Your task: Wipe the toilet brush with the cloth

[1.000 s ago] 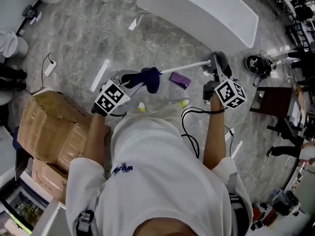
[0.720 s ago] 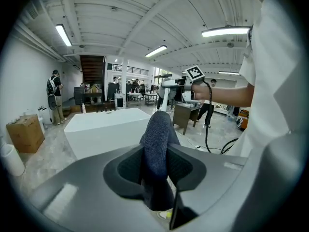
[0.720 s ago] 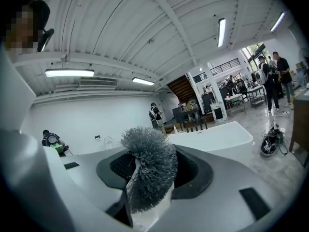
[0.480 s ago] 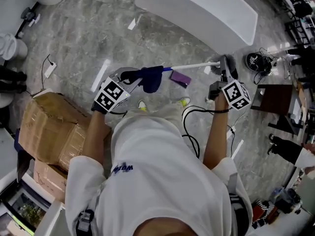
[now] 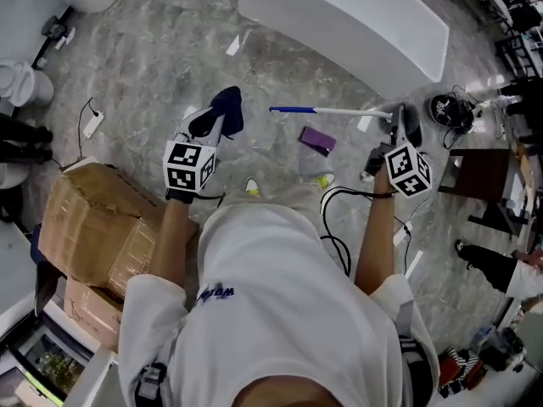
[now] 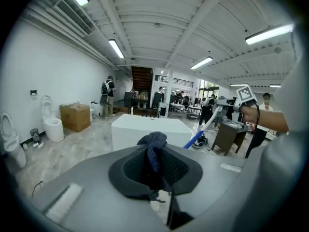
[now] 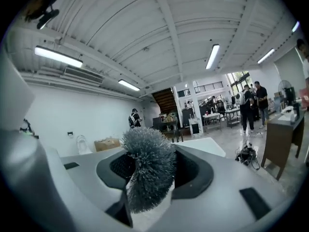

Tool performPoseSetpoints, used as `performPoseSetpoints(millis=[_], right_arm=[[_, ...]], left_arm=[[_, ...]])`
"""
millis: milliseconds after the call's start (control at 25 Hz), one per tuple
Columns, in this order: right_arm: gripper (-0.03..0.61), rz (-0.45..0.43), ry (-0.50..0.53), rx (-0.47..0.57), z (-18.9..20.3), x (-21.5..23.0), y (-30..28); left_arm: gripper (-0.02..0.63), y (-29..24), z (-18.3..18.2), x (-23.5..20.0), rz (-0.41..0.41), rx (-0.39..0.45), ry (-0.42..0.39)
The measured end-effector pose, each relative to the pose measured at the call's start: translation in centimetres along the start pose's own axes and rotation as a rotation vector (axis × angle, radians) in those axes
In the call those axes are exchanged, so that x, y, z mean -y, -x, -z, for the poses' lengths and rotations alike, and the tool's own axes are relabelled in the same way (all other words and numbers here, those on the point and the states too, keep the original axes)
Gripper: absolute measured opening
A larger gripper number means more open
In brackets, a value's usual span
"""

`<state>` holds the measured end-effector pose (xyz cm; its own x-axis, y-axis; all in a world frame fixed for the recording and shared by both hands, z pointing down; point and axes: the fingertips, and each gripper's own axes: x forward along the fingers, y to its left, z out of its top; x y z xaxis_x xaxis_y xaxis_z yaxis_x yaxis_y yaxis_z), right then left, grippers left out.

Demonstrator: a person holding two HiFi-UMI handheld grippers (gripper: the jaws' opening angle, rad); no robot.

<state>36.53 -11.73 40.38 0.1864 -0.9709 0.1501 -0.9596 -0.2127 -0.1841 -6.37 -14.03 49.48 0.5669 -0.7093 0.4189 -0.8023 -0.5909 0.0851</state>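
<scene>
In the head view my left gripper (image 5: pixel 217 119) is shut on a dark blue cloth (image 5: pixel 226 107), held up over the marble floor. The left gripper view shows that cloth (image 6: pixel 153 148) bunched between the jaws of the left gripper (image 6: pixel 154 166). My right gripper (image 5: pixel 399 124) is shut on the toilet brush (image 5: pixel 331 111); its white handle with a blue tip points left, and a gap separates the tip from the cloth. The grey bristle head (image 7: pixel 147 170) fills the jaws of the right gripper (image 7: pixel 149 178) in the right gripper view. From the left gripper view the brush handle (image 6: pixel 203 129) shows at the right.
A white bathtub (image 5: pixel 339 15) stands ahead. Cardboard boxes (image 5: pixel 85 227) sit at the left. A purple item (image 5: pixel 318 140) lies on the floor between the grippers. A black device with cables (image 5: pixel 447 111) and a dark table (image 5: pixel 475 172) are at the right.
The left gripper with the cloth has slid off the handle's blue end and moved left and forward. The right gripper and brush shifted slightly right.
</scene>
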Motion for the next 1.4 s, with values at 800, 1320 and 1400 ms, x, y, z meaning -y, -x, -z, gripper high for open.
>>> performPoseSetpoints(millis=[800,1320,1400], right_arm=[[0.212,-0.172,0.233,-0.067,4.3,-9.5,1.6],[0.212,-0.184,0.248,-0.075,4.7,-9.9,2.8],[0.212,-0.191,0.250,-0.076,4.7,-10.1,2.9]], left_arm=[[0.037,1.8,-5.0,4.0,0.007,0.191,0.000],[0.037,1.6,-3.4,6.0,0.058,0.148,-0.004],[0.037,1.3,-3.2,6.5,0.069,0.141,-0.011]])
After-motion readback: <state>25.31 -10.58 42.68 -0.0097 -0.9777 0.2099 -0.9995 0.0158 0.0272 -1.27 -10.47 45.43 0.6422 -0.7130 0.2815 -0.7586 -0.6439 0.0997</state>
